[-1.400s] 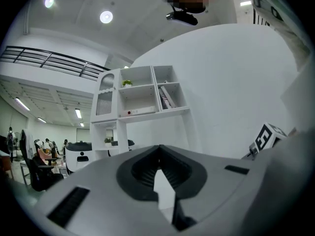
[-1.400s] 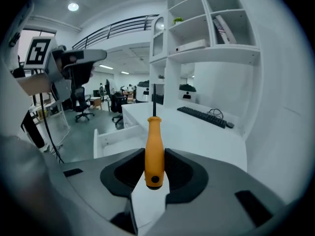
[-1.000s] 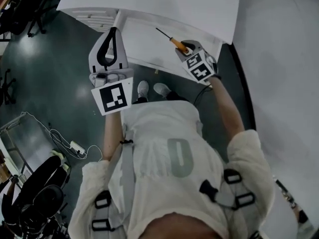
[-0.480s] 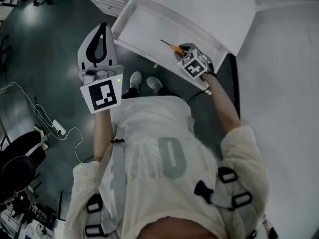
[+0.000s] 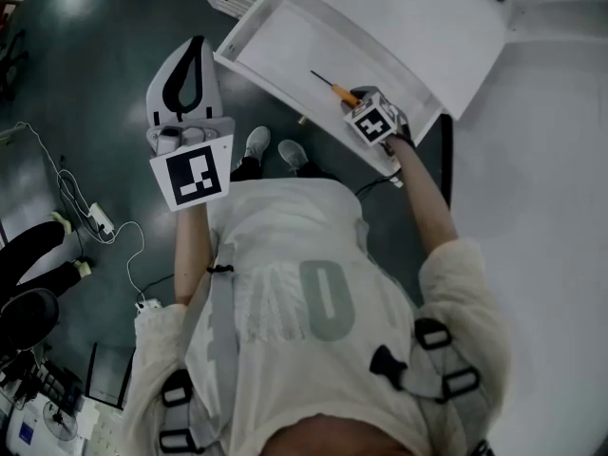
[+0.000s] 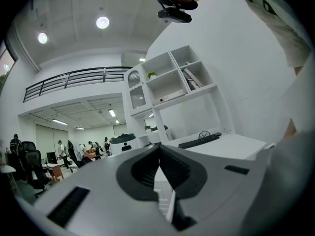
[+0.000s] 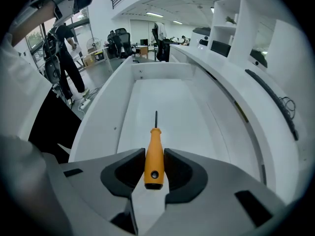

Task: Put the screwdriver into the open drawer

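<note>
While the right claw (image 7: 154,154) pinches it, screwdriver (image 7: 154,144): orange handle clamped between both pads, butt end toward the camera, thin dark shaft pointing to 12 o'clock in the right gripper view.
Screwdriver's place: over the white inside of the open drawer (image 5: 285,41), toward its 4 o'clock end in the head view. The tip looks just off the drawer bottom, though whether it touches is hard to judge.
Right claw: closed only as far as the handle's width and tilted steeply down. From it the shaft runs out toward 10 o'clock in the head view.
Drawer: long, shallow and white, pulled out from under the desk (image 5: 399,8), running from 10 to 4 o'clock in the head view.
Left claw (image 6: 159,150): tips together with nothing between them. In the head view it sits at 9 o'clock of the drawer's near corner, apart from it, over the floor (image 5: 95,65).
Shoes (image 5: 256,145): a pair at 6 o'clock, just below the drawer's front rim.
Floor: dark and glossy, with a power strip (image 5: 95,218) and its cable at 9 o'clock.
Left gripper view, background: keyboard (image 6: 199,140) on a white top at 3 o'clock, white shelves (image 6: 167,80) at 12 o'clock.
</note>
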